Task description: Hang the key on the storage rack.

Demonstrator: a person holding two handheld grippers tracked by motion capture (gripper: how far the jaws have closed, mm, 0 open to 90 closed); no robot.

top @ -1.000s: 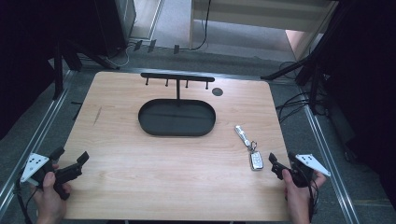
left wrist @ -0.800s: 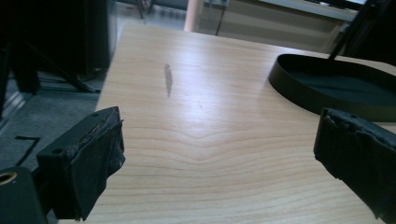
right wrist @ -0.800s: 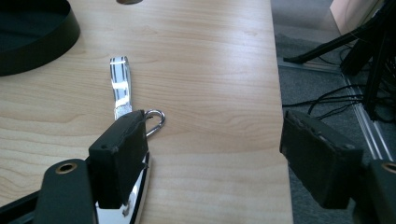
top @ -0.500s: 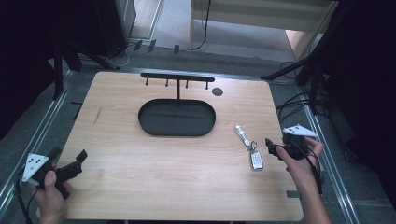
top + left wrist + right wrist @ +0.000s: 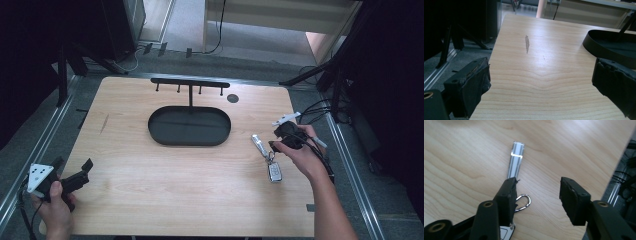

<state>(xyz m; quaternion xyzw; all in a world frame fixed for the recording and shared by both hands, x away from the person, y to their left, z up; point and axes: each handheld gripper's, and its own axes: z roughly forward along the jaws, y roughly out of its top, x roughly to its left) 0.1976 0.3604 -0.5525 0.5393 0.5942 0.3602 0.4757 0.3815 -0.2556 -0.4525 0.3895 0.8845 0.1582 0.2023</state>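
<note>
Right hand-held gripper (image 5: pixel 274 144) hovers low over the key bunch (image 5: pixel 266 157), which lies flat on the bench (image 5: pixel 150 200) near the right edge, roughly midway between the far and near edges, well apart from the black oval tray (image 5: pixel 189 125). Its jaws stand apart with nothing between them. In the right gripper view one jaw sits over the carabiner clip (image 5: pixel 523 202) and the other over bare wood, so the opening is offset to one side of the bunch rather than straddling it. Judgement: this is an approach pose, jaws spread wide ahead of a pinch; the gripper needs a small sideways shift before closing.

Key bunch orientation: long axis runs from far-left to near-right in the high view, slightly slanted against the right edge. Silver bar (image 5: pixel 258 144) points toward the far edge, the fob (image 5: pixel 274 171) toward the near edge, ring between them. In the right gripper view the silver bar (image 5: pixel 515 160) points away from the jaws, nearly along the gripper's line of sight.

Left hand-held gripper (image 5: pixel 76 176) is parked at the near left corner, jaws apart and empty, clear of the work. Judgement: held idle so it does not obstruct

The hook rack (image 5: pixel 190 82) stands behind the tray at the far edge, hooks bare
</note>
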